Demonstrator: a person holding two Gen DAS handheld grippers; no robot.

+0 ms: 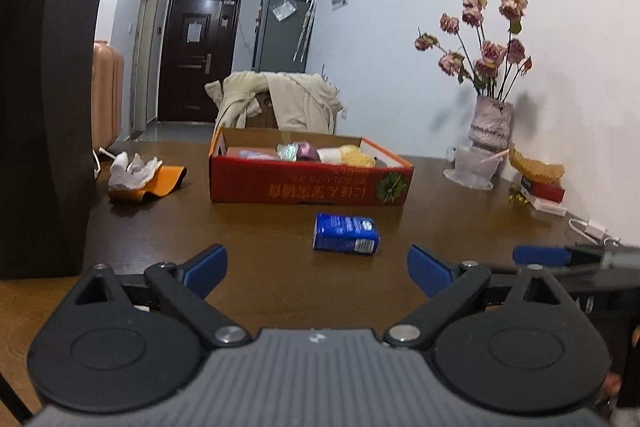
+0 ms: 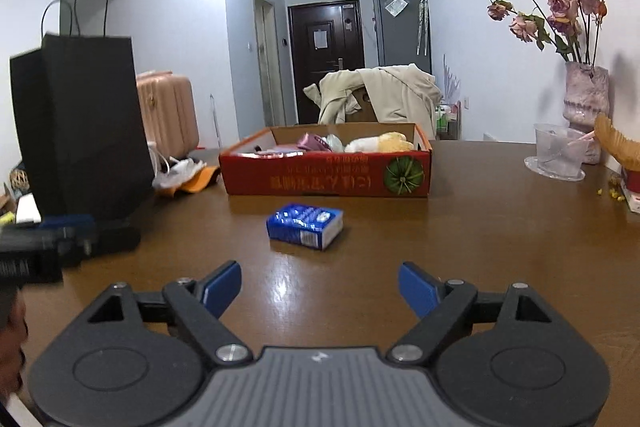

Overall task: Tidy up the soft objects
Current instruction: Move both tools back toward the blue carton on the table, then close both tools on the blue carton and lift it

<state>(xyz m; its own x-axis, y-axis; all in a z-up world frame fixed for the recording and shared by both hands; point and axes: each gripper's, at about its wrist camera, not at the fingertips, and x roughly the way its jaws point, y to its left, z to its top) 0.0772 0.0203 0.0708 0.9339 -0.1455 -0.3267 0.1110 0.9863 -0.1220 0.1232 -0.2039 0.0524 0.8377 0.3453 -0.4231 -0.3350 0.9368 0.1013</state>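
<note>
A blue tissue pack [image 1: 346, 233] lies on the brown table, just in front of a red cardboard box [image 1: 308, 185] that holds several soft items, among them a yellow plush [image 1: 356, 155]. My left gripper [image 1: 317, 267] is open and empty, a little short of the pack. In the right wrist view the pack [image 2: 306, 225] and the box [image 2: 326, 180] lie ahead, and my right gripper [image 2: 320, 287] is open and empty near the pack. The right gripper also shows at the right edge of the left wrist view [image 1: 560, 255].
A tall black paper bag [image 2: 80, 123] stands at the left. A crumpled white tissue on an orange holder [image 1: 140, 177] lies beside it. A vase of dried roses [image 1: 490, 123], a clear cup [image 2: 558, 153] and small books [image 1: 542, 193] stand at the right wall.
</note>
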